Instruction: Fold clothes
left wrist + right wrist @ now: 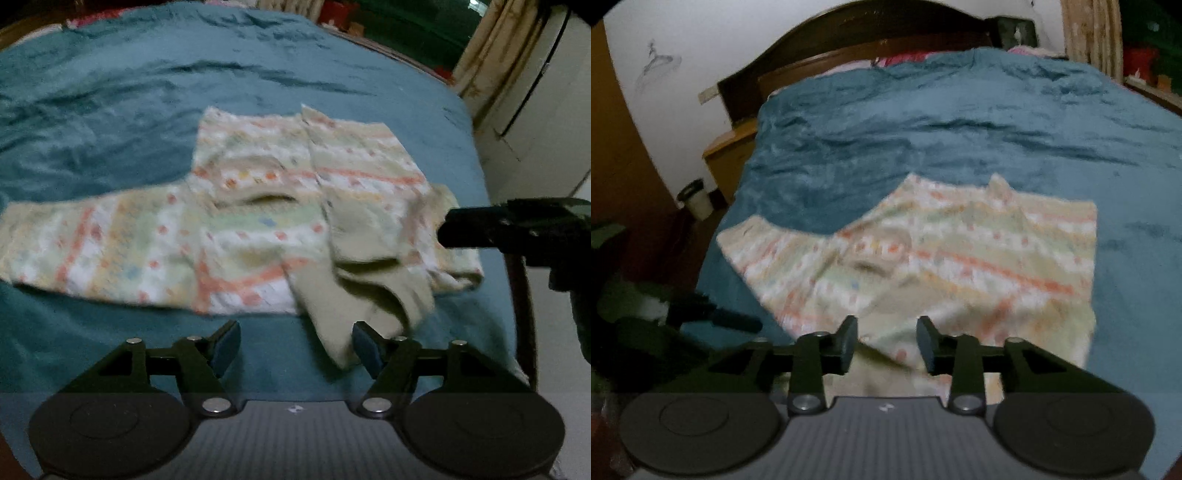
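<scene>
My left claw (295, 347) and right claw (886, 343) both gape wide, holding nothing, near the stripy shirt (258, 206) on the blue blanket (129, 92)

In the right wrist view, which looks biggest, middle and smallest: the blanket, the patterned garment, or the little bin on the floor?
1. Blanket, fills most of the bed.
2. Garment, lying on the blanket.
3. Bin, tiny, though it sits farther from the camera, so its true size is unsure.
</scene>
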The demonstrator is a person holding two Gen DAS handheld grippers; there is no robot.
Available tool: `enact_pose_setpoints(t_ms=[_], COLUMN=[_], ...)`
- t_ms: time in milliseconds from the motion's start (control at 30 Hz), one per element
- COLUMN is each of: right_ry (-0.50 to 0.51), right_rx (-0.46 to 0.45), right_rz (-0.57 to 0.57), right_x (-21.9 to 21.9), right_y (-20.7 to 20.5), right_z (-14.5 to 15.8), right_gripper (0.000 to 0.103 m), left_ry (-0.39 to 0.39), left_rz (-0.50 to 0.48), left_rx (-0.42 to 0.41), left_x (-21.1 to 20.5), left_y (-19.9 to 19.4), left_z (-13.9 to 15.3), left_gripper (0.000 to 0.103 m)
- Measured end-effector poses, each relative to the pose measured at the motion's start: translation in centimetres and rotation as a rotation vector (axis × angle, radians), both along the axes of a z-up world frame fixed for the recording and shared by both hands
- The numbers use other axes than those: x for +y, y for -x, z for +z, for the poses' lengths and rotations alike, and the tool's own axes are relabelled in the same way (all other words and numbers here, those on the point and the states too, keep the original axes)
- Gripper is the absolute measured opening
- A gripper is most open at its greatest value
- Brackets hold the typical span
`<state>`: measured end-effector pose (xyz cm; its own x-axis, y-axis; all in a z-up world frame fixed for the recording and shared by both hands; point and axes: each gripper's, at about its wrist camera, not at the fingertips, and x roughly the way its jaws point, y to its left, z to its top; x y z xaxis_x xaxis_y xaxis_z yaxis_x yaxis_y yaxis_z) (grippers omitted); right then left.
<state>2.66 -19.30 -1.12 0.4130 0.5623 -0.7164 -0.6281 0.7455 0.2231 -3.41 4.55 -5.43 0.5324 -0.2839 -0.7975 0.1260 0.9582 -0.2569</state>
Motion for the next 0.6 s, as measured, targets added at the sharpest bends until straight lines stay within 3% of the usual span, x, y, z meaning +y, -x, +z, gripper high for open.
enact_pose_setpoints(t_ms=[100, 300, 433, 600], right_ry=[0.017, 0.047, 0.021, -0.065], right_rx=[0.036, 0.158, 0.221, 0.228], right_rz=[0.022, 0.061, 0.041, 0.042], right_x=[-1.7, -2.0, -1.7, -1.7], right_y=[1.5, 2.4, 1.6, 1.2], right_z=[-0.2, -4.1, -6.2, -5.9], right_gripper=[0.038, 0.042, 0.043, 0.046], left_ry=[0.009, 0.068, 0.107, 0.108], left_rz=[-0.005, 0.021, 0.038, 0.055], left_rx=[0.011, 0.010, 0.010, -0.014], left_x=[-0.6, -0.6, -0.5, 0.0], left_y=[-0.1, -1.7, -2.7, -3.8], left_z=[-0.3, 0.4, 0.8, 1.9], left_gripper=[0.071, 0.065, 0.064, 0.064])
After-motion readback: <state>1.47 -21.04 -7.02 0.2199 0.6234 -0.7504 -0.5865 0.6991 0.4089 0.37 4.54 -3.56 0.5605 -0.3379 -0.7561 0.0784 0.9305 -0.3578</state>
